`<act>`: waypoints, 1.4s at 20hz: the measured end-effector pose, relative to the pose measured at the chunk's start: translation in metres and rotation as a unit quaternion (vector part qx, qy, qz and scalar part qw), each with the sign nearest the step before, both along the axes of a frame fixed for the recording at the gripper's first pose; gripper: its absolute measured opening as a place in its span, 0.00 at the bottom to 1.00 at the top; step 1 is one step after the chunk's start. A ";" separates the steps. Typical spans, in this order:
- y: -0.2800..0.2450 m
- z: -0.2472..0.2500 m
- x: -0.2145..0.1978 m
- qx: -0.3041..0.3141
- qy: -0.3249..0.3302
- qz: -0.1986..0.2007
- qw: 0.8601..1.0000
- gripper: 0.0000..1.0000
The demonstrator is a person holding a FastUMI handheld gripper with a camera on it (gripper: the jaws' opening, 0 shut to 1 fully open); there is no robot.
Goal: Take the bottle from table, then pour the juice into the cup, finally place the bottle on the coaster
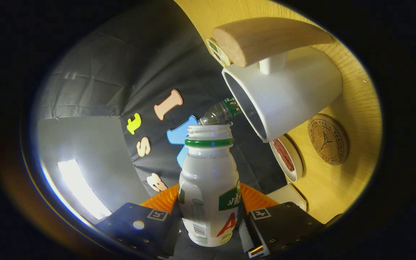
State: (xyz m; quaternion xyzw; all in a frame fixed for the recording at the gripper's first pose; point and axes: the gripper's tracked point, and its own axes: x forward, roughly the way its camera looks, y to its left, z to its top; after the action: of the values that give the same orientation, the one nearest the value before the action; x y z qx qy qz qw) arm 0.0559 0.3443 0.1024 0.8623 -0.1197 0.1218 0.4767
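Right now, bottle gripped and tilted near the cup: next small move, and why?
Probably ease the bottle, clamped in the gripper, toward the white cup before tipping further: its open mouth sits beside and short of the cup's rim, not over the opening. The cork coaster comes later.

The gripper (pixel 208 225) fingers clamp the white plastic bottle (pixel 208 187); white cylindrical cup (pixel 284 97) upper right, round cork coaster (pixel 328 139) further right on the wooden table (pixel 338 187)

Showing as glossy, smooth plastic: the bottle (pixel 208 187), pinched from both sides by the gripper (pixel 208 225). Looking smooth and matt: the cup (pixel 284 95), with a plain wooden handle (pixel 265 38). Reading as rough cork: the coaster (pixel 328 139). Lying on grained wood: the table (pixel 338 184).
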 end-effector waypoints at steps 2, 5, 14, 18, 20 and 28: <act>0.001 0.000 0.000 0.001 0.000 0.001 1.000 0.67; 0.001 -0.001 0.002 0.000 0.001 0.001 1.000 0.67; -0.001 -0.002 0.004 -0.001 0.003 0.002 1.000 0.67; -0.004 -0.004 0.006 -0.005 0.006 0.004 1.000 0.67; -0.005 -0.006 0.006 -0.005 0.008 0.005 1.000 0.67; -0.001 -0.013 0.002 -0.071 0.030 0.013 0.997 0.67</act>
State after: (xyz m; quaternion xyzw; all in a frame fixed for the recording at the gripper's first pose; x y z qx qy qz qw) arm 0.0576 0.3436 0.0890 0.8311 -0.0851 0.1109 0.5382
